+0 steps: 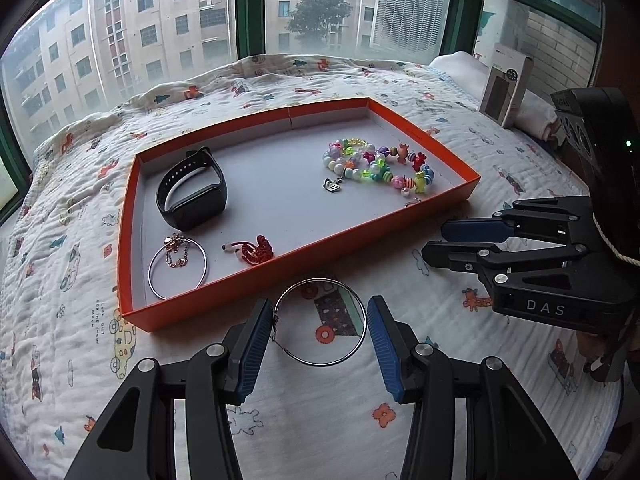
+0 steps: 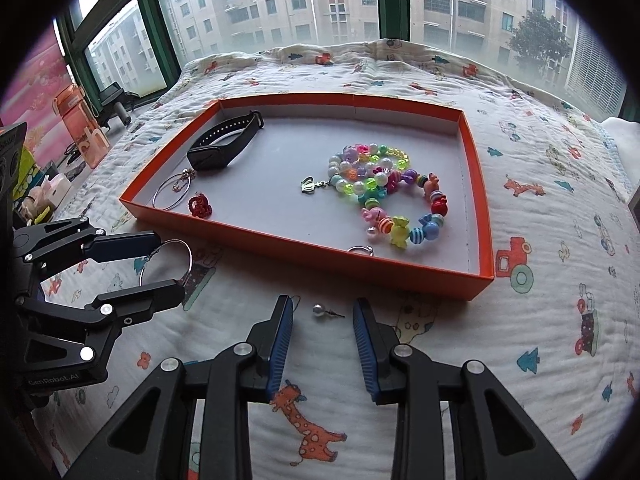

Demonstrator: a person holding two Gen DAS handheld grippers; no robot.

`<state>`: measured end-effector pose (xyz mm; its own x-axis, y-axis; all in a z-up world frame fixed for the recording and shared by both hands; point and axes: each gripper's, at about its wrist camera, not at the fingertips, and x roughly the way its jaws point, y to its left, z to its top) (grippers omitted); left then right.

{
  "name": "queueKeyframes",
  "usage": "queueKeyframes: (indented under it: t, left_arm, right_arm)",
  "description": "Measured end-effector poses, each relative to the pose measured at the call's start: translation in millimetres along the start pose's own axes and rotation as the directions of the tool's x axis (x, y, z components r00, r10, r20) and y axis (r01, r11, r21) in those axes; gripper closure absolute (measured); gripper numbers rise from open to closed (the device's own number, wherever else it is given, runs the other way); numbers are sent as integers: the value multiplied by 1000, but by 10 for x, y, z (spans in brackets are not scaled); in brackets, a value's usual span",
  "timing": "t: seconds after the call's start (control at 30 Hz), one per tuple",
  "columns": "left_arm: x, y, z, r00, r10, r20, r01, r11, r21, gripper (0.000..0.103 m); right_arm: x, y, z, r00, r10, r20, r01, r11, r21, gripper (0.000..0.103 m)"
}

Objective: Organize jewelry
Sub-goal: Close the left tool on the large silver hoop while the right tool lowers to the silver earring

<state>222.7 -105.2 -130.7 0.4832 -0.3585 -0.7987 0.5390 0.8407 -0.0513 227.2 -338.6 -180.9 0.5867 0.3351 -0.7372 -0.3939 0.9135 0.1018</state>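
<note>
An orange tray point(image 1: 308, 258) point(image 2: 304, 254) lies on the printed blanket. In it are a black smartwatch point(image 1: 192, 190) point(image 2: 224, 140), a silver hoop with a rose chain point(image 1: 178, 266) point(image 2: 172, 192), a red knotted charm point(image 1: 256, 252) point(image 2: 199, 205), colourful bead bracelets point(image 1: 376, 166) point(image 2: 384, 192) and a small ring point(image 2: 360, 250). My left gripper point(image 1: 320, 326) point(image 2: 160, 262) is open around a silver hoop earring point(image 1: 362, 332) point(image 2: 188, 256) lying on the blanket. My right gripper point(image 2: 323, 322) point(image 1: 434, 240) is open around a pearl stud earring point(image 2: 319, 311) on the blanket.
A small carton point(image 1: 506, 92) and folded towels stand at the far right. An orange bottle point(image 2: 80, 128) and clutter sit on the left. Windows run behind the bed.
</note>
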Motion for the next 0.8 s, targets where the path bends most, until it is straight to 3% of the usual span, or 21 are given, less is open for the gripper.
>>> queueKeyframes:
  t: [0.33,0.8]
  left_arm:
    - [-90,90,-10,1000,-2,23,3,1000,-25,51]
    - [-351,163,3,997,17,71,-12,998,-65,51]
  right_arm:
    - [27,89,7,996,-89,3,89,996,-25,85]
    - [-172,30,-41,999,-22,36,20,999,45,90]
